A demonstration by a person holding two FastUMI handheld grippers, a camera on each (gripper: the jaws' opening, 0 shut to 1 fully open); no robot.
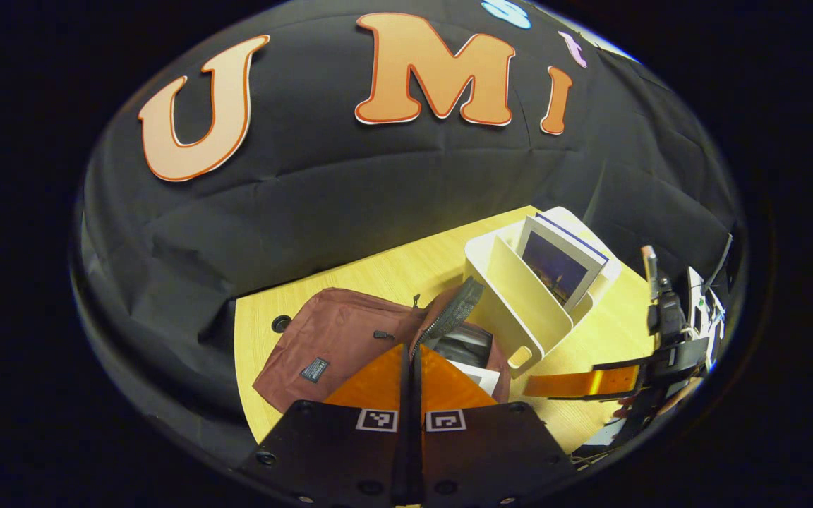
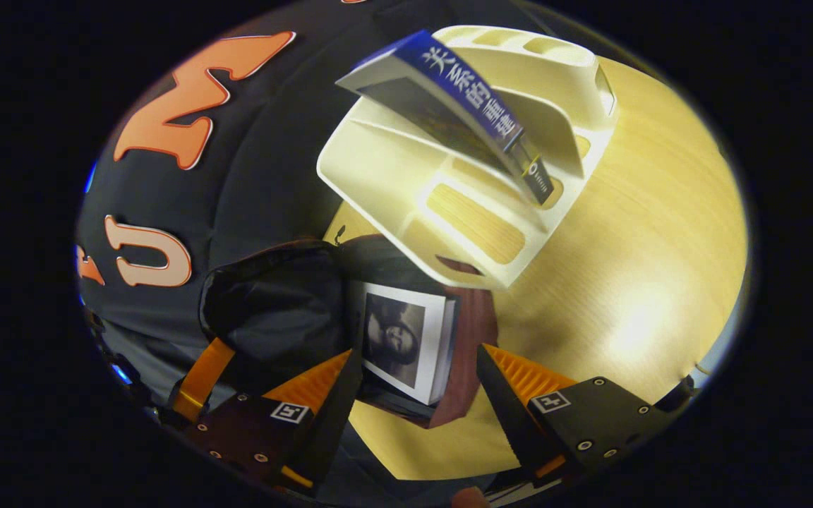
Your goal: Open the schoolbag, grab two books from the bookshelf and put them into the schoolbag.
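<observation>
Left jaws: my left gripper [image 1: 411, 384] has its jaws pressed tight together with nothing between them. It hangs just above the open mouth of the schoolbag [image 1: 339, 339].

Schoolbag: it lies flat on the wooden surface [image 1: 378, 271]. The zip is undone and the top flap is folded back, so the opening step looks done.

First book: a white book with a dark picture [image 2: 404, 340] sits in the mouth of the bag, partly inside. I think it is the first of the two.

Bookshelf: the cream bookshelf [image 1: 519, 303] stands just beside the bag, on its right.

Second book: a book with a blue spine [image 2: 459, 92] leans tilted in a slot of the shelf. Nothing holds it.

Right jaws: my right gripper [image 2: 413, 388] has its jaws wide apart and holds nothing. They sit on either side of the white book without squeezing it.

Step now: I think one book is in and one is left to fetch.

Next move: my right jaws need to go up to the shelf, close on the tilted book near its top edge, lift it out and carry it to the bag's mouth.
</observation>
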